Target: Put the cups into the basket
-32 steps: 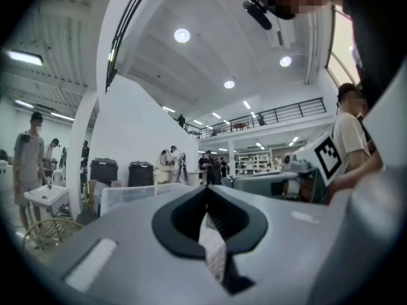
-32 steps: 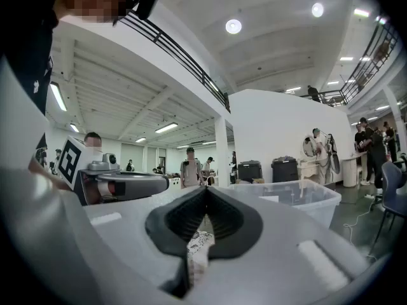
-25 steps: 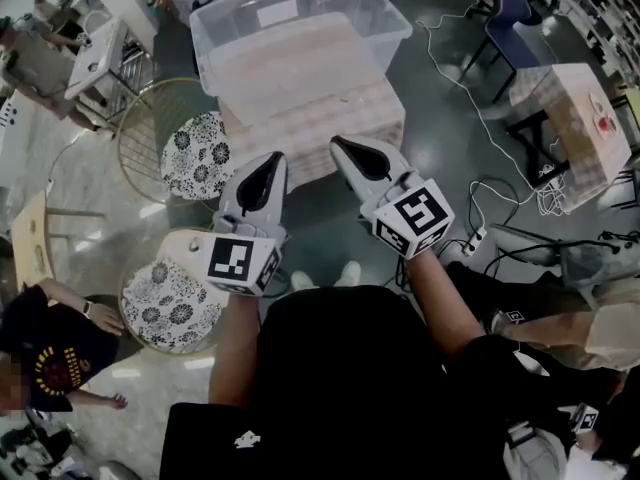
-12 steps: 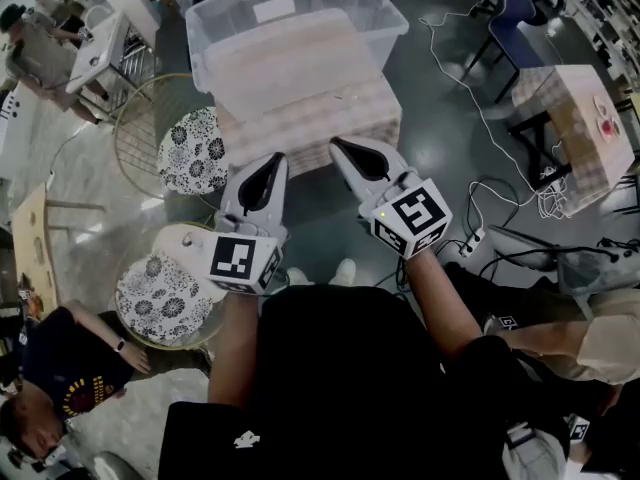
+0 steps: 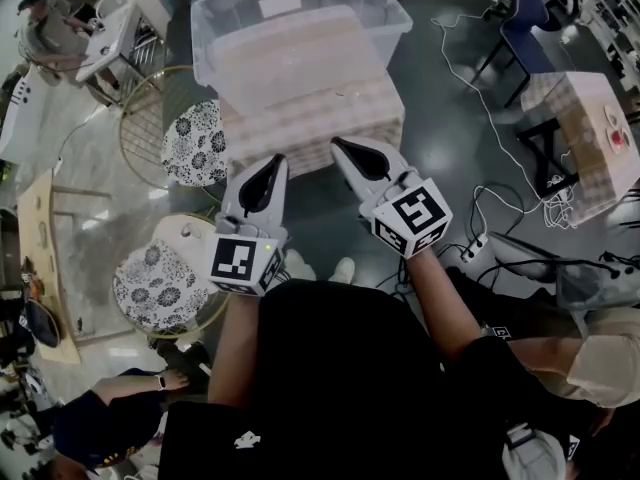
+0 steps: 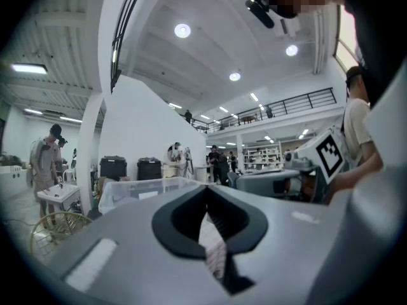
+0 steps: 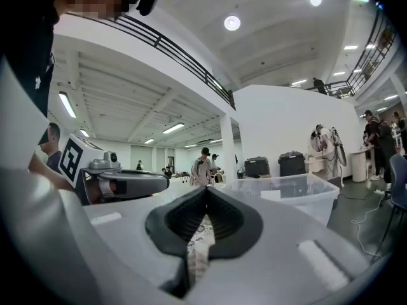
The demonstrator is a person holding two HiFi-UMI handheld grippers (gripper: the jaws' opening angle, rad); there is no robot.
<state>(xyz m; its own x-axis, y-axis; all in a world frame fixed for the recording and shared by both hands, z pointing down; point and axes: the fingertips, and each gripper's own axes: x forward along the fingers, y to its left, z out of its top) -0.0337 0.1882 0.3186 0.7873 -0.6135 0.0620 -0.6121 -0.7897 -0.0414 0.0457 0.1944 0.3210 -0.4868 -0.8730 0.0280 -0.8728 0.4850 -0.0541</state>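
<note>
No cup shows in any view. In the head view my left gripper (image 5: pixel 264 171) and right gripper (image 5: pixel 346 149) are held side by side, level, pointing at the checked table (image 5: pixel 330 118) ahead. Both are shut with nothing between the jaws. The left gripper view shows the left gripper (image 6: pixel 206 189) with its tips met, and the right gripper view shows the same for the right gripper (image 7: pixel 206 189). Two wire baskets with flowered liners stand on the floor to my left, the upper basket (image 5: pixel 140 133) beside the table and the lower basket (image 5: pixel 190 230) beside my left hand.
A big clear plastic bin (image 5: pixel 300 23) sits on the checked table; the clear bin (image 7: pixel 286 189) is straight ahead. Cables (image 5: pixel 500 128) trail over the floor at right, near a small checked table (image 5: pixel 590 118) and a blue chair (image 5: pixel 525 13). People stand at left.
Both grippers stay shut and side by side. The floor and baskets have drifted a little in the head view, and the person at lower left has slid towards the bottom edge.
</note>
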